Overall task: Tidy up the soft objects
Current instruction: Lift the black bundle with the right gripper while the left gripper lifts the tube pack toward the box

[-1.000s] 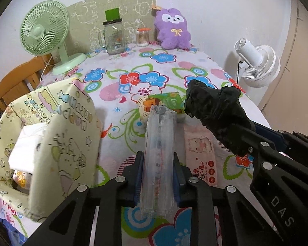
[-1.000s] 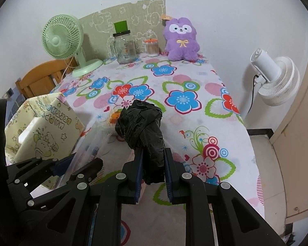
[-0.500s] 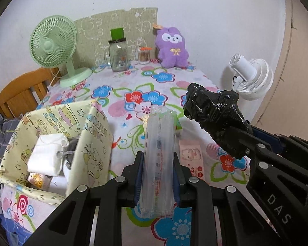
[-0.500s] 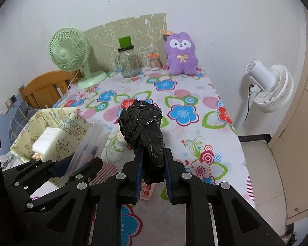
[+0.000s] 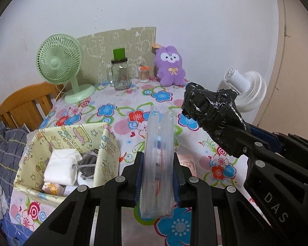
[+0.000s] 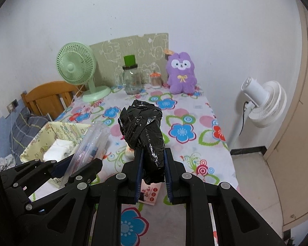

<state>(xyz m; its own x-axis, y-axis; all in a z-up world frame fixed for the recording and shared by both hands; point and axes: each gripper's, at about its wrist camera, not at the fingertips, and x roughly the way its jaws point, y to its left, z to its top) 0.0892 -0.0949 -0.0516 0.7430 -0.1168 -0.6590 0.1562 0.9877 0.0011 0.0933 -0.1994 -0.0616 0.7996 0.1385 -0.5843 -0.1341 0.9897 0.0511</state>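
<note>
My left gripper (image 5: pixel 157 164) is shut on a clear plastic packet (image 5: pixel 159 153), held upright above the table. My right gripper (image 6: pixel 152 164) is shut on a crumpled black plastic bag (image 6: pixel 144 131); it also shows in the left wrist view (image 5: pixel 213 121), to the right of the clear packet. A yellow fabric storage box (image 5: pixel 110 149) stands on the table's left front and holds a white folded cloth (image 5: pixel 60 168) and a grey drawstring pouch (image 5: pixel 88 162). The box also shows in the right wrist view (image 6: pixel 65 129). A purple plush bunny (image 5: pixel 170 68) sits at the back of the table.
On the flowered tablecloth (image 5: pixel 113 110) stand a green desk fan (image 5: pixel 59 61), a glass jar with a green lid (image 5: pixel 121 75) and a small cotton-swab pot (image 5: pixel 144 74). A small printed packet (image 6: pixel 151 192) lies below the grippers. A white floor fan (image 6: pixel 264 104) stands right; a wooden chair (image 5: pixel 22 106) left.
Both grippers have risen and pulled back from the table with their loads still held. The storage box and its contents have come into fuller view on the left.
</note>
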